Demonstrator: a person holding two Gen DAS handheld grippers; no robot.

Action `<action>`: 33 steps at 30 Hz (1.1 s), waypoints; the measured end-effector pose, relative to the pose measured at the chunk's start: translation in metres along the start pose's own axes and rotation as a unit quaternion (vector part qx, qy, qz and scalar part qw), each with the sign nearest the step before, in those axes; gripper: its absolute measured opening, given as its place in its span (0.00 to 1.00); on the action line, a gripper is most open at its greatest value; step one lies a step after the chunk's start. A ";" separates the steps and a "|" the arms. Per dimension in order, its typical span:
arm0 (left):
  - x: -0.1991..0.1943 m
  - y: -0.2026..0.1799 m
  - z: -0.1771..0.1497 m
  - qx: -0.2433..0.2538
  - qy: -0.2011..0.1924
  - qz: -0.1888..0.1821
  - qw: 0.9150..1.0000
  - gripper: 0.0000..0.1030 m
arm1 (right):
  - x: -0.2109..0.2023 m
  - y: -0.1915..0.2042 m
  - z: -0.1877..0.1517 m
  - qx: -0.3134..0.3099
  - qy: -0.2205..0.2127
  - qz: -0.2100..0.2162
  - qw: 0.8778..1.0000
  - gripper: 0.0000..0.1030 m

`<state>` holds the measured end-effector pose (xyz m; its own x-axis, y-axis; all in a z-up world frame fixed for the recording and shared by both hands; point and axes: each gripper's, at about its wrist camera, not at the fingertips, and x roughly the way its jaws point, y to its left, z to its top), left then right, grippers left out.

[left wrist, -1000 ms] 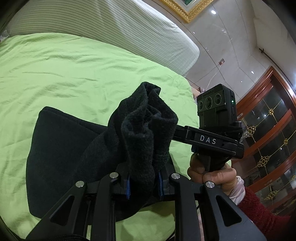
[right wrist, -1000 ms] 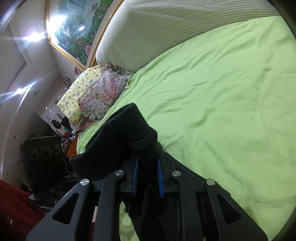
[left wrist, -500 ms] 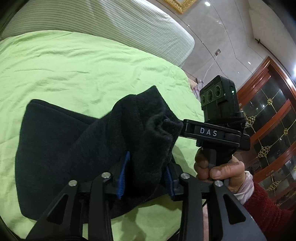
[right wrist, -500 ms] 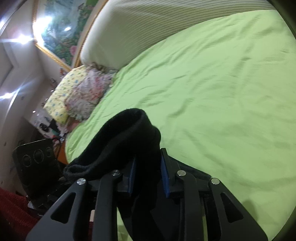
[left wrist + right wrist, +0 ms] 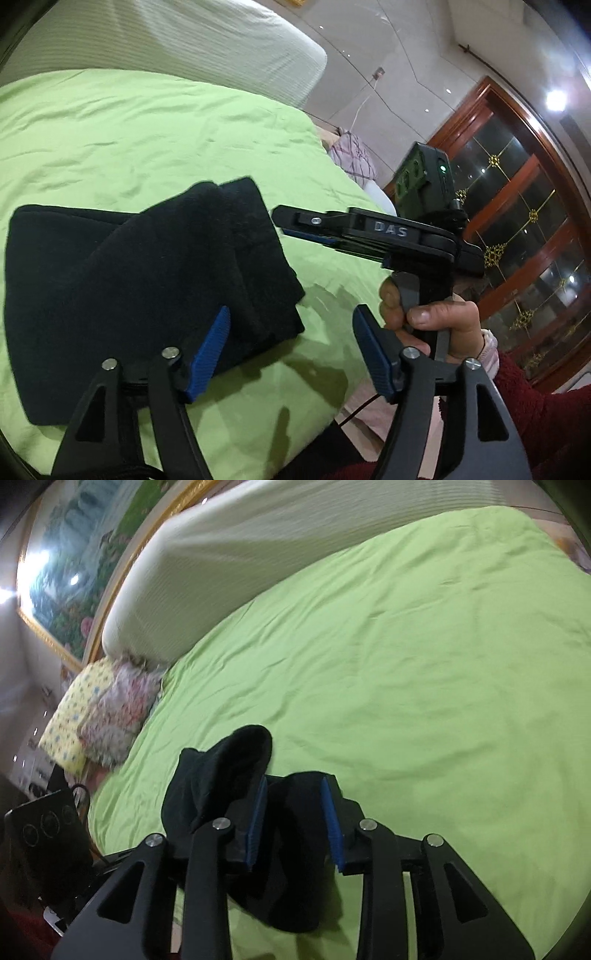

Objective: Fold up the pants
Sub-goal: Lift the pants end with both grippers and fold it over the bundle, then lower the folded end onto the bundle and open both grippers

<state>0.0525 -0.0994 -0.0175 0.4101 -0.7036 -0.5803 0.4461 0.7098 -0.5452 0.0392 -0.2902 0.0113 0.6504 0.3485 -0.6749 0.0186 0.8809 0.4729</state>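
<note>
Green bedsheet covers a wide bed, with a pale ribbed headboard along its far side, a glass-fronted wooden cabinet off to one edge and flowered pillows at another. On that sheet, near the edge where the person stands, lie the black pants, doubled over into a thick, roughly rectangular stack; this looks like the end of a fold, with the carried edge laid on top of the layer beneath so the bundle stays compact. The left gripper hovers just over the near corner of the stack, its jaws well apart and opening, nothing pressed between the blue pads; the cloth lies beside one pad rather than in a grip. The right gripper, held in a hand with a dark red sleeve, has its jaws partly apart and opening too; a loose hump of the pants sits between and just ahead of them, but the pads no longer seem to pinch it, so I judge it let go. A second ago both pairs of jaws were clamped on bunched folds of fabric lifted off the bed; half a second ago the left had begun to widen while the cloth sagged, and now the fabric has dropped flat on the left side while the right gripper has swung across the bed.
</note>
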 end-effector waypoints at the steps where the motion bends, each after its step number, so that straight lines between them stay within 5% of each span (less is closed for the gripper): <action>1: -0.003 0.001 0.000 -0.002 -0.001 0.002 1.000 0.70 | -0.004 0.002 -0.002 0.004 -0.007 -0.002 1.000 0.43; 7: -0.038 0.038 0.005 -0.054 -0.021 0.034 0.998 0.74 | -0.021 0.020 -0.019 0.014 -0.028 -0.006 0.999 0.50; 12: -0.070 0.090 0.013 -0.126 -0.060 0.089 0.986 0.79 | -0.012 0.043 -0.034 0.011 -0.017 -0.018 1.000 0.52; 17: -0.060 0.140 0.013 -0.184 -0.033 0.117 0.975 0.80 | 0.007 0.068 -0.044 -0.029 -0.009 -0.053 0.998 0.56; 19: -0.040 0.153 0.011 -0.189 -0.009 0.120 0.975 0.81 | 0.014 0.072 -0.043 -0.044 -0.001 -0.065 0.997 0.43; 20: -0.033 0.155 0.009 -0.187 -0.003 0.135 0.973 0.81 | 0.017 0.071 -0.043 -0.045 0.007 -0.067 0.997 0.17; 22: -0.025 0.149 0.006 -0.167 -0.010 0.153 0.974 0.79 | 0.015 0.069 -0.041 -0.045 0.009 -0.061 0.997 0.16; 29: -0.030 0.113 0.024 -0.115 -0.015 0.140 0.983 0.39 | -0.032 0.048 -0.033 -0.017 -0.022 -0.030 0.999 0.14; 33: -0.013 0.114 0.015 -0.109 -0.002 0.169 0.979 0.39 | -0.010 0.020 -0.052 0.020 0.005 -0.035 0.999 0.22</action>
<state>0.1096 -0.0098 -0.0632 0.5082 -0.4261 -0.7484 0.1027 0.8928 -0.4386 -0.0064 -0.2595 -0.0026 0.6383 0.2902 -0.7131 0.0947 0.8896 0.4467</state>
